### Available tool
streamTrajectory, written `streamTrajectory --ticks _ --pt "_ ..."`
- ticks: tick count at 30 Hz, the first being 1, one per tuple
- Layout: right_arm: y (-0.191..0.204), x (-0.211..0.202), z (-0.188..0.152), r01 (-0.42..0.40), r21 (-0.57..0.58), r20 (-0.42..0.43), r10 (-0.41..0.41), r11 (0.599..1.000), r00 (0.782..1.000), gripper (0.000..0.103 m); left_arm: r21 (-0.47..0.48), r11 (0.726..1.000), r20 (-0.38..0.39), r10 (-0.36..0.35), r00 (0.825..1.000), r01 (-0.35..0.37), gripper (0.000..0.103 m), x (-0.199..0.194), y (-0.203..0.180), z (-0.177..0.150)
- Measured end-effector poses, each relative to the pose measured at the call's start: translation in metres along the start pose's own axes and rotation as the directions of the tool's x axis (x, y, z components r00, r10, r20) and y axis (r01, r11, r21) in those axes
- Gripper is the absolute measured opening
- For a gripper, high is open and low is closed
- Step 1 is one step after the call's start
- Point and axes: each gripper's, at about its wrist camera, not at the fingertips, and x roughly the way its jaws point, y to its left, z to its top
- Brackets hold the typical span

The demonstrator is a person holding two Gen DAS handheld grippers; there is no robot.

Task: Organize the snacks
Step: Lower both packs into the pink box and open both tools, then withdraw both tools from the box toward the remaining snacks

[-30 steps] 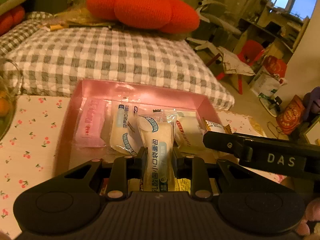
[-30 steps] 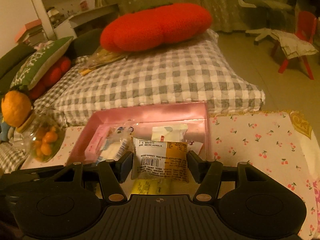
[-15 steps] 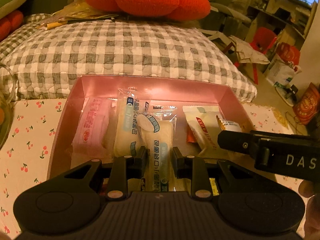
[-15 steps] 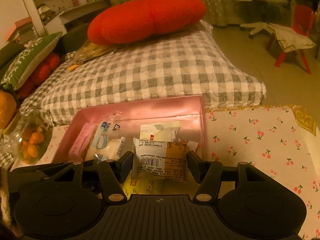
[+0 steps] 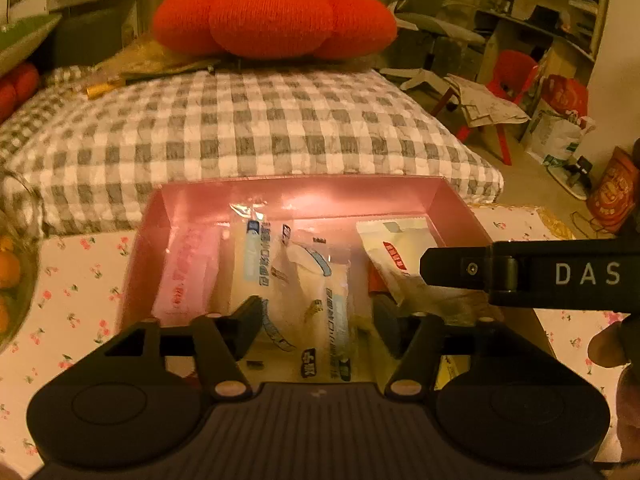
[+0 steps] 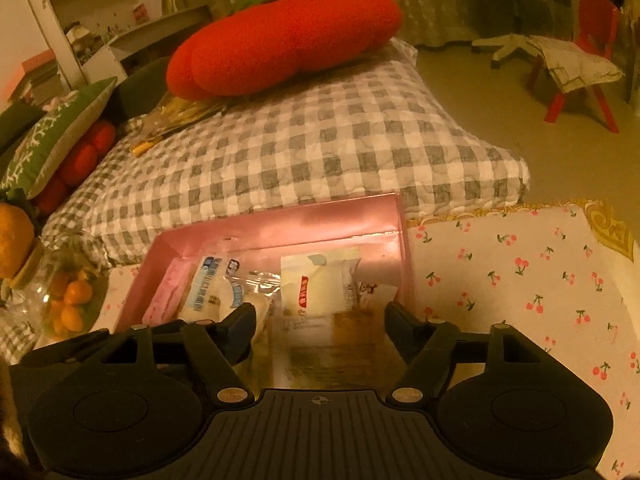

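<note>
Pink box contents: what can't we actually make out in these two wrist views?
- Near end of the pink box, both views: hidden behind the gripper bodies.
- Brown packet between the right gripper's just-opened jaws: motion-blurred, print unreadable.
- White packet in front of the left gripper: small print illegible; lower end covered.
- Red-label packet, left view: partly behind the other gripper's bar.

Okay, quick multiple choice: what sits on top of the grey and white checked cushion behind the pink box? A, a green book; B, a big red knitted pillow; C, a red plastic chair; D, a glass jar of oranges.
B: the big red knitted pillow rests on the grey and white checked cushion behind the shiny pink box.
</note>
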Motion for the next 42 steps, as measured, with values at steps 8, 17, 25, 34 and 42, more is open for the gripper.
streamTrajectory --ticks 8,17,25,34,42 --pt "0.003 -0.018 -0.001 -0.004 0.003 0.015 0.004 1.000 1.000 0.082 0.011 1.000 0.020 0.006 1.000 -0.006 0.073 -0.020 0.001 -0.001" --pt "0.008 -0.048 -0.006 -0.010 -0.010 0.026 0.010 1.000 1.000 0.091 0.010 1.000 0.036 0.003 0.999 -0.004 0.089 -0.046 -0.001 -0.008" --pt "0.010 -0.072 -0.019 -0.005 -0.027 0.027 0.005 1.000 1.000 0.095 0.032 0.999 0.039 0.006 0.999 -0.007 0.102 -0.069 -0.003 -0.022" --pt "0.014 -0.099 -0.037 -0.005 -0.042 0.028 0.006 0.999 1.000 0.096 0.015 1.000 0.020 0.014 1.000 -0.015 0.102 -0.090 0.001 -0.044" --pt "0.030 -0.116 -0.061 -0.010 -0.102 0.024 0.013 0.995 1.000 0.096 0.000 1.000 0.002 0.029 1.000 -0.029 0.102 -0.108 0.012 -0.068"
